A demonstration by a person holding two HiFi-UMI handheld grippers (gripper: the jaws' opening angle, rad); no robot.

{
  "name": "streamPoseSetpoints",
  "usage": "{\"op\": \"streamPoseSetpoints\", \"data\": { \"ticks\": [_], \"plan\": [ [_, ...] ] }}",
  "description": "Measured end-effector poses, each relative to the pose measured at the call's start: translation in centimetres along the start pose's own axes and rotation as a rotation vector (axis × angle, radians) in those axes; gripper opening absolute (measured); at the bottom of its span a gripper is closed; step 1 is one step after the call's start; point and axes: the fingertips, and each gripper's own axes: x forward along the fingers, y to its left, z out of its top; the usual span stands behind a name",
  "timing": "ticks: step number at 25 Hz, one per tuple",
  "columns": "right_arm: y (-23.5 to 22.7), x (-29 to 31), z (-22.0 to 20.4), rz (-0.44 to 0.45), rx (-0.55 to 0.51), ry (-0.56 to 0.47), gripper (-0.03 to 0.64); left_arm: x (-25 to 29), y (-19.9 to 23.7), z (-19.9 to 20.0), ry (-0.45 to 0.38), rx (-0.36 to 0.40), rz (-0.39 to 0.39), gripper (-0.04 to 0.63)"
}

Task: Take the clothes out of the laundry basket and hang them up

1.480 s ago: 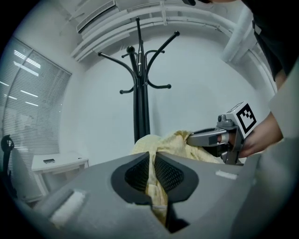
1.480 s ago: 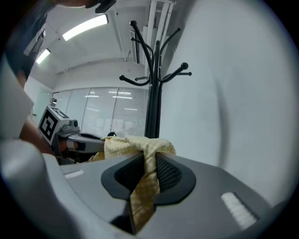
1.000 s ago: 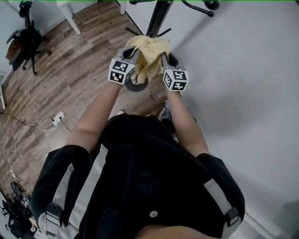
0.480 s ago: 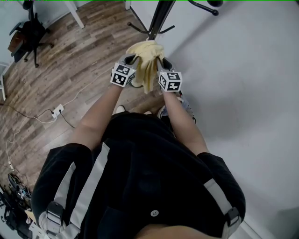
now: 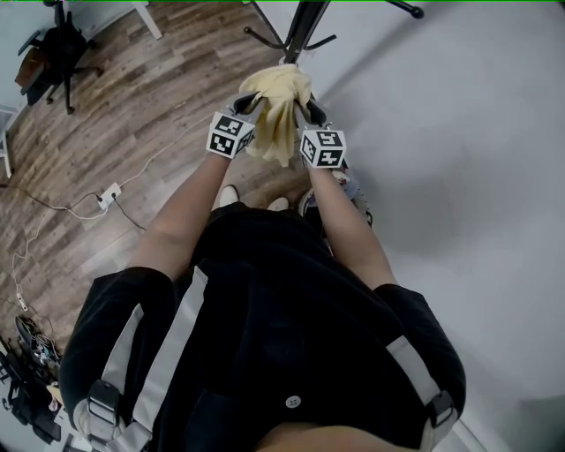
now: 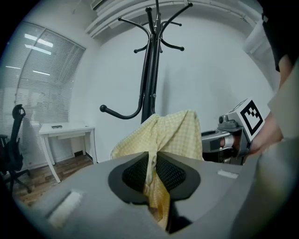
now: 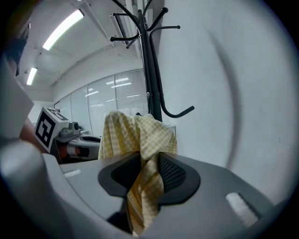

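They're at the hanging step: the yellow checked cloth (image 5: 275, 110) is bunched between the two grippers, just on the near side of the coat stand (image 5: 305, 26). The left gripper (image 6: 153, 170) pinches its left edge and the right gripper (image 7: 148, 170) its right edge. Both sets of jaws have just eased wider, with fabric pressed between the pads. Next, I'd say, it needs draping over a hook before they let go.

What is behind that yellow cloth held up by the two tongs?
A black coat stand, its hooks spreading above the yellow cloth, and a white wall. In both gripper views the cloth covers the pole's lower part.
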Motion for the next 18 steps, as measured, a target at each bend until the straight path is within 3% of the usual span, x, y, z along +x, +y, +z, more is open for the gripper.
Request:
{"op": "streamPoseSetpoints", "data": {
  "ticks": [4, 10, 18],
  "plan": [
    [-0.1, -0.5, 0.1, -0.003, 0.013, -0.001, 0.153, -0.5, 0.0, 0.0, 0.012, -0.010, -0.005, 0.076],
    [-0.7, -1.2, -0.5, -0.024, 0.012, 0.007, 0.152, -1.1, 0.1, -1.6, 0.051, 0.019, -0.025, 0.151],
    [-0.5, -3.2, -0.9, -0.064, 0.010, 0.001, 0.153, -3.8, 0.4, -2.2, 0.050, -0.040, -0.058, 0.187]
  ]
}}
